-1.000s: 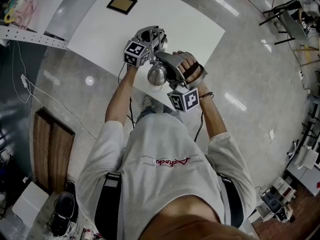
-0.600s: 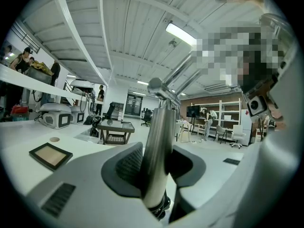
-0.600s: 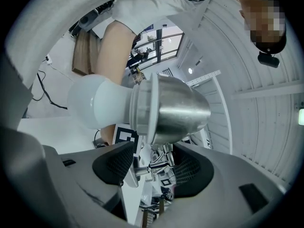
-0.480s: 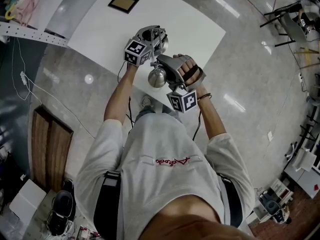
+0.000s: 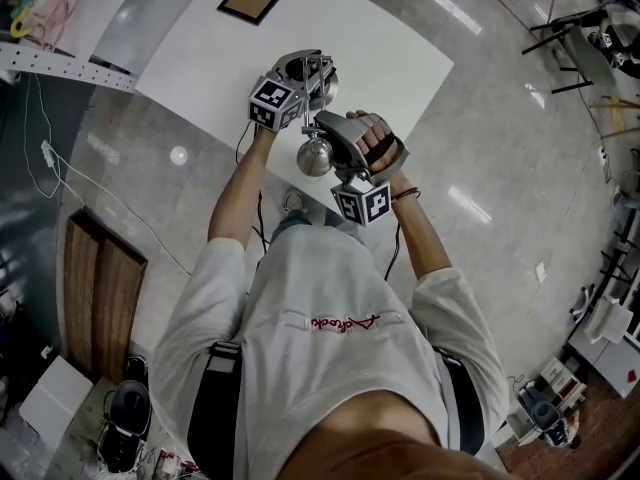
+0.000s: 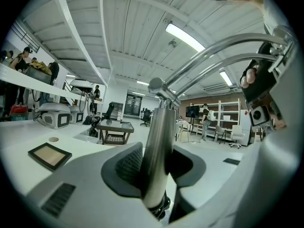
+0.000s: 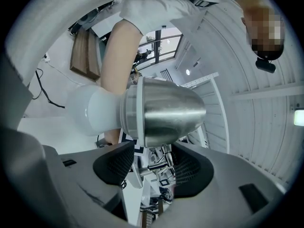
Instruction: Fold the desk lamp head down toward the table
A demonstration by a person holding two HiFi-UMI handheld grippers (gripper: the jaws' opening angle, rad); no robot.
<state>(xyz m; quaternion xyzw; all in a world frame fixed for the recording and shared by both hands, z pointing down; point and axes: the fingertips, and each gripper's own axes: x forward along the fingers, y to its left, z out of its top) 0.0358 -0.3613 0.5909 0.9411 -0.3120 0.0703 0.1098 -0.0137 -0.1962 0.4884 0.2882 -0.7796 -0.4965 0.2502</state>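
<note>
The chrome desk lamp stands on the white table. My left gripper is shut on its upright metal post, and both pads press the tube. Two chrome arms run from the post's top up to the right. The lamp head, a chrome shade with a white bulb, hangs just beside my right gripper. Its jaws have just been closing a little but still stand wide, and the head lies over them with no pad visibly pressing on it.
A dark framed square pad lies at the table's far left. A wooden panel and cables lie on the glossy floor at left. Chairs and stands are at the upper right.
The right gripper's marker cube has drifted slightly left and down beside the lamp head. The left gripper keeps its hold on the post without moving.
</note>
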